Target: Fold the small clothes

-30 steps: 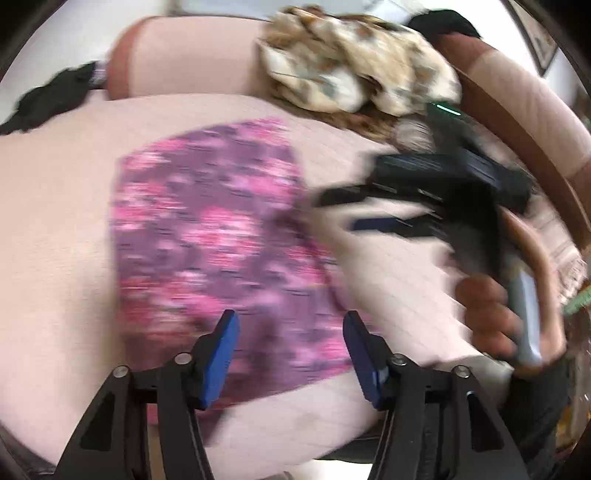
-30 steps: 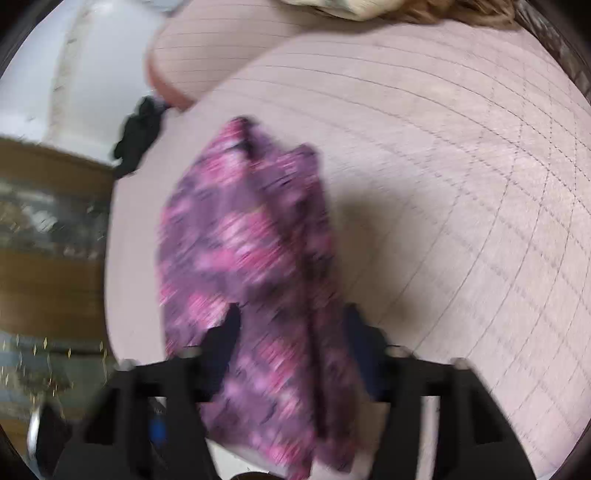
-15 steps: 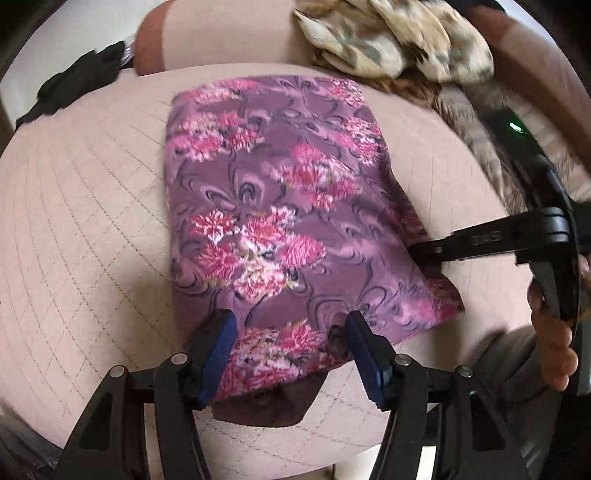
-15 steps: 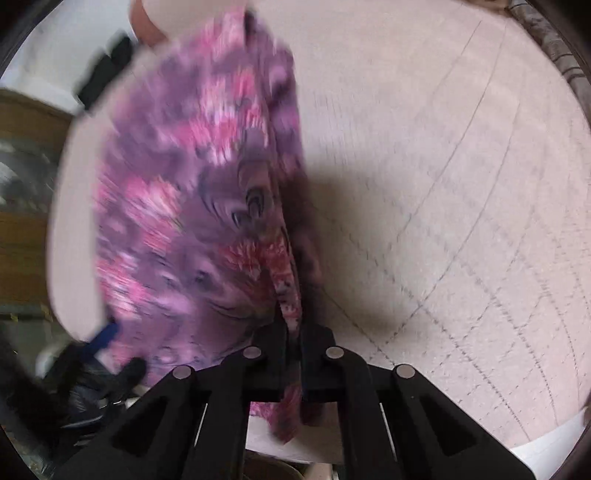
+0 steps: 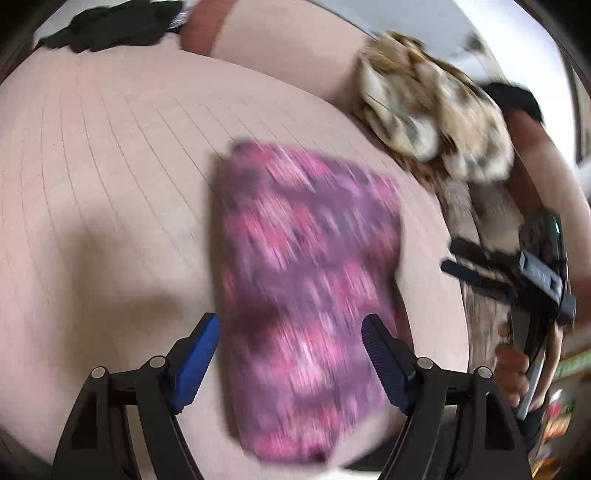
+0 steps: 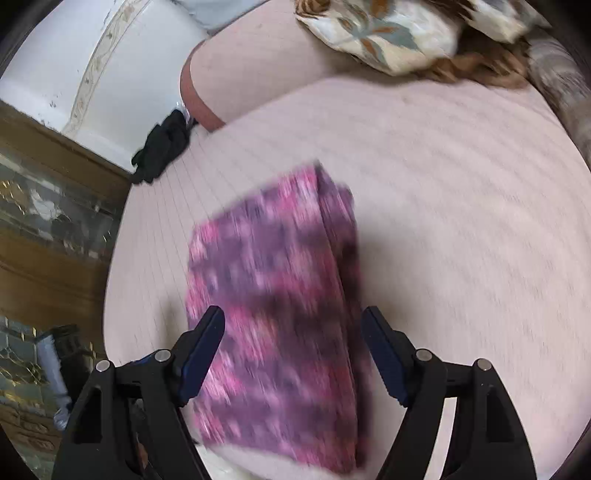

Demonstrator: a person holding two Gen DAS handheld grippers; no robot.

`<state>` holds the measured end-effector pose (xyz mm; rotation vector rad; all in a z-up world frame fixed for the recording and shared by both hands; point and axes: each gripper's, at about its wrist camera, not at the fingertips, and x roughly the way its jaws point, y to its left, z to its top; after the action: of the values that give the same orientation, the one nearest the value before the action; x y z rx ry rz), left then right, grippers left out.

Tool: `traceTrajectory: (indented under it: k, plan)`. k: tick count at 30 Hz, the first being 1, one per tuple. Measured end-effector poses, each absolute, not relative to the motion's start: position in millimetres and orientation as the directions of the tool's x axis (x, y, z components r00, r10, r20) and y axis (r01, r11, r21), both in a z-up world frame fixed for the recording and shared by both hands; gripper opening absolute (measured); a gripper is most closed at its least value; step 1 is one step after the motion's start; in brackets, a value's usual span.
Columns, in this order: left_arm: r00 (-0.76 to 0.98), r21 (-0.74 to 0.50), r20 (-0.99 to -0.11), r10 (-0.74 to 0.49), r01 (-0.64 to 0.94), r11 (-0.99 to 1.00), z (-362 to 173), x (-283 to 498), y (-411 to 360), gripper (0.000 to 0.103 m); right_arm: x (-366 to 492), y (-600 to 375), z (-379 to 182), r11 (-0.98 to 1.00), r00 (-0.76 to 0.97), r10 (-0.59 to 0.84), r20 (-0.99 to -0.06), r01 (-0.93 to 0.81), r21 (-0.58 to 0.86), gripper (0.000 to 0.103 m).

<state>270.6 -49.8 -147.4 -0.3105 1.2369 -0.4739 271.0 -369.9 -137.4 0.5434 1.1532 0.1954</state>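
A folded purple and pink floral garment (image 5: 306, 288) lies flat on the pink quilted cushion (image 5: 110, 184). It also shows in the right wrist view (image 6: 273, 295), with stacked fold edges along its right side. My left gripper (image 5: 290, 354) is open and empty, raised over the garment's near end. My right gripper (image 6: 293, 354) is open and empty, also over the near end. The right gripper also shows at the right of the left wrist view (image 5: 476, 266), apart from the cloth. Both views are motion-blurred.
A pile of beige patterned cloth (image 5: 432, 114) lies at the cushion's far right, also in the right wrist view (image 6: 388, 33). A black cloth (image 5: 110, 26) lies at the far left edge. A wooden cabinet (image 6: 44, 229) stands left of the cushion.
My right gripper has let go of the garment's edge and opened. Both grippers have pulled back from the cloth, which now lies folded into a smaller rectangle.
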Motion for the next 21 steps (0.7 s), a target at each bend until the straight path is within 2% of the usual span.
traceTrajectory:
  k: [4, 5, 6, 7, 8, 9, 10, 11, 12, 13, 15, 16, 18, 19, 21]
  plan:
    - [0.259, -0.465, -0.836, -0.483, 0.130, 0.876, -166.0, 335.1, -56.1, 0.083, 318.7, -377.2, -157.4, 0.845, 0.385, 0.427, -0.818, 0.153, 0.513, 0.075]
    - [0.250, -0.471, -0.837, -0.487, 0.125, 0.873, -172.4, 344.8, -56.8, 0.083, 321.0, -383.5, -165.1, 0.835, 0.396, 0.428, -0.812, 0.170, 0.523, 0.070]
    - [0.231, -0.475, -0.840, -0.490, 0.120, 0.872, -180.2, 356.4, -58.7, 0.082, 322.8, -387.6, -175.8, 0.819, 0.418, 0.436, -0.797, 0.183, 0.544, 0.064]
    - [0.220, -0.487, -0.838, -0.500, 0.114, 0.866, -187.2, 363.5, -59.1, 0.081, 323.3, -389.1, -184.8, 0.809, 0.426, 0.439, -0.791, 0.196, 0.554, 0.046]
    - [0.214, -0.506, -0.829, -0.516, 0.104, 0.856, -193.8, 368.3, -58.0, 0.081, 325.0, -390.8, -190.8, 0.806, 0.415, 0.436, -0.799, 0.216, 0.551, 0.035]
    - [0.204, -0.533, -0.817, -0.539, 0.088, 0.842, -201.4, 372.5, -56.0, 0.081, 328.7, -390.1, -194.8, 0.809, 0.404, 0.436, -0.804, 0.216, 0.547, 0.034]
    - [0.191, -0.559, -0.806, -0.561, 0.068, 0.826, -209.1, 375.4, -54.7, 0.081, 332.3, -387.3, -195.6, 0.821, 0.402, 0.431, -0.808, 0.196, 0.536, 0.027]
    - [0.177, -0.591, -0.790, -0.588, 0.038, 0.806, -216.2, 378.0, -53.2, 0.080, 335.0, -384.9, -196.9, 0.834, 0.393, 0.420, -0.818, 0.189, 0.519, 0.009]
    - [0.168, -0.623, -0.770, -0.615, 0.012, 0.783, -221.7, 379.7, -52.8, 0.072, 337.9, -384.2, -199.7, 0.837, 0.372, 0.413, -0.831, 0.204, 0.507, 0.006]
    - [0.162, -0.643, -0.755, -0.635, 0.005, 0.766, -223.2, 381.4, -54.1, 0.050, 340.4, -387.3, -202.0, 0.822, 0.371, 0.419, -0.829, 0.233, 0.520, 0.006]
    - [0.179, -0.646, -0.748, -0.640, 0.026, 0.763, -211.4, 381.1, -57.0, 0.046, 338.1, -389.9, -191.7, 0.793, 0.408, 0.434, -0.803, 0.250, 0.556, 0.005]
    - [0.188, -0.640, -0.750, -0.635, 0.041, 0.768, -207.5, 380.8, -58.9, 0.045, 338.4, -387.4, -184.5, 0.837, 0.430, 0.369, -0.824, 0.232, 0.496, 0.005]
    - [0.189, -0.587, -0.789, -0.585, 0.055, 0.808, -211.4, 381.7, -67.0, 0.046, 343.9, -388.2, -196.2, 0.859, 0.398, 0.319, -0.860, 0.262, 0.439, 0.005]
    - [0.192, -0.560, -0.807, -0.559, 0.052, 0.827, -215.1, 381.1, -68.1, 0.056, 346.7, -385.9, -211.9, 0.861, 0.353, 0.323, -0.878, 0.275, 0.427, 0.005]
    - [0.213, -0.525, -0.825, -0.523, 0.052, 0.850, -217.8, 378.1, -66.8, 0.070, 347.5, -379.2, -223.9, 0.886, 0.326, 0.281, -0.903, 0.273, 0.374, 0.012]
